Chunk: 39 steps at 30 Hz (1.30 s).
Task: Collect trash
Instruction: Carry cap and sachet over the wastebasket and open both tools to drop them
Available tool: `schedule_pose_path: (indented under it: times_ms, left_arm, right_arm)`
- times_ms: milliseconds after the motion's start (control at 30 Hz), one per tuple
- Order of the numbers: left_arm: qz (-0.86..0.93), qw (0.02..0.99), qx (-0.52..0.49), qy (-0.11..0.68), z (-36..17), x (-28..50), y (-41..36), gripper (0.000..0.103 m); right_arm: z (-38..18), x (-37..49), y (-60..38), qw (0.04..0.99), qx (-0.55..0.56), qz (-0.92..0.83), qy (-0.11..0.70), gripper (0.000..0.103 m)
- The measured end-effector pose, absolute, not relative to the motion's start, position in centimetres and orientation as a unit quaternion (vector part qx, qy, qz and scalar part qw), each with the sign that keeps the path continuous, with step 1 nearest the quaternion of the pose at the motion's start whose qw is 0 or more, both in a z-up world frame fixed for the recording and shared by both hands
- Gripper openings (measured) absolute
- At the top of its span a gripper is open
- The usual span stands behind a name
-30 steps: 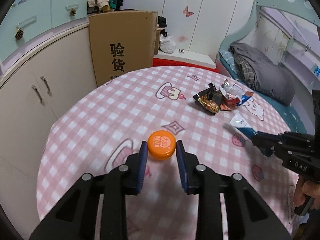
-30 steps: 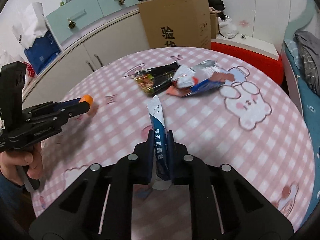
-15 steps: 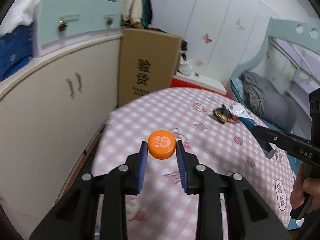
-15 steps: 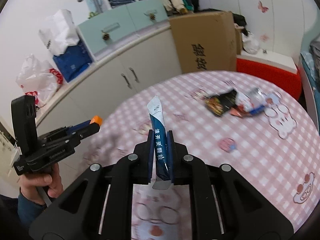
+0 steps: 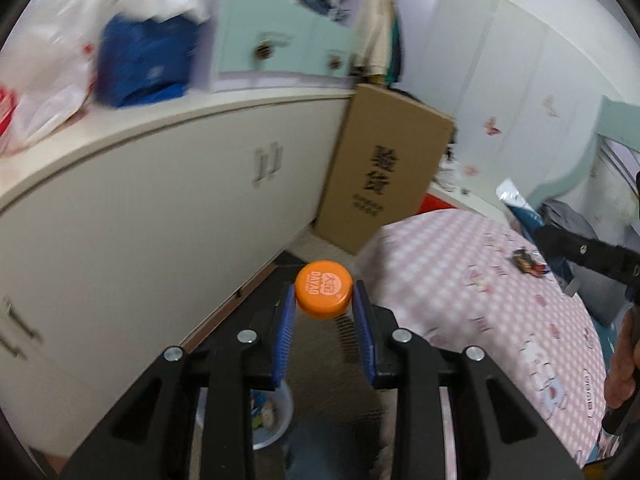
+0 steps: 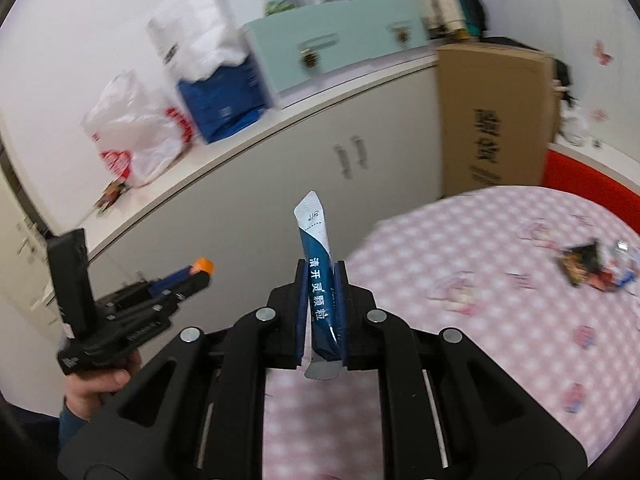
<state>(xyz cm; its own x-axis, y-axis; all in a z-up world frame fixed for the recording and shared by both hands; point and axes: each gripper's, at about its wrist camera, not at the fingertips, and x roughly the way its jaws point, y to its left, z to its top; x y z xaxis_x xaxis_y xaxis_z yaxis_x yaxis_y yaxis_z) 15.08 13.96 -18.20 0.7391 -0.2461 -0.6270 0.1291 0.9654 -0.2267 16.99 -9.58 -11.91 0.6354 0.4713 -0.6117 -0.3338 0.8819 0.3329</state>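
Two grippers are in view, each with one piece of trash, and one small heap of crumpled wrappers (image 6: 592, 268) lies on the bench (image 6: 460, 320).

The left gripper (image 5: 324, 316) has its blue-padded fingers (image 5: 285, 332) clamped on the sides of a single orange bottle cap (image 5: 324, 294) — round, flat-topped, with pale lettering on its face. It is held off the bench, over the gap beside the cabinet. The right gripper (image 6: 322, 312) has its fingers pressed flat together on one narrow sachet (image 6: 318, 276), dark blue with white characters down its length and a white, torn-looking top; the sachet stands upright out of the fingertips, its silver bottom end poking below.

The wrapper heap is dark, red and silvery, too blurred to count piece by piece. It sits well apart from both grippers, toward the far side of the bench.

The bench is round and covered in a pink-and-white checked cloth with cartoon prints. Beside it runs a long cream cabinet (image 5: 160, 216) carrying a white plastic bag (image 6: 132, 136), a blue bag (image 6: 224, 100) and pale green drawers (image 6: 332, 56). One tall cardboard box (image 5: 384, 168) with black characters stands on the floor against the cabinet — behind it, white wardrobe doors with butterfly stickers. A small tub (image 5: 268, 420) holding scraps sits on the floor below the left gripper.
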Motion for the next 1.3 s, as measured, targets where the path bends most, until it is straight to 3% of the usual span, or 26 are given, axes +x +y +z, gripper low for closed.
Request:
schedule_pose_path:
  times_ms: [500,967,1233,1267,1300]
  left_arm:
    - [-0.013,0.897,-0.139,0.418,-27.4,15.2,24.7,0.028]
    - [-0.037,0.831,-0.152,0.533,-40.0,19.8,25.8,0.028]
    - [-0.055,0.806,-0.154,0.570,-44.3,22.2,25.2,0.029]
    - [-0.059,0.803,-0.153,0.573,-44.5,22.5,25.1,0.030]
    - [-0.062,0.798,-0.151,0.580,-44.9,22.8,24.8,0.047]
  right_arm:
    - [-20.2,23.0,6.6,0.836,0.071,0.272,0.471,0.013]
    - [-31.9,27.2,11.9,0.777,0.056,0.218,0.588,0.013]
    - [-36.7,28.7,11.9,0.750,0.067,0.191,0.630,0.014]
    - [-37.1,28.8,11.9,0.746,0.068,0.188,0.635,0.014]
    - [-37.4,28.8,11.9,0.743,0.070,0.186,0.639,0.014]
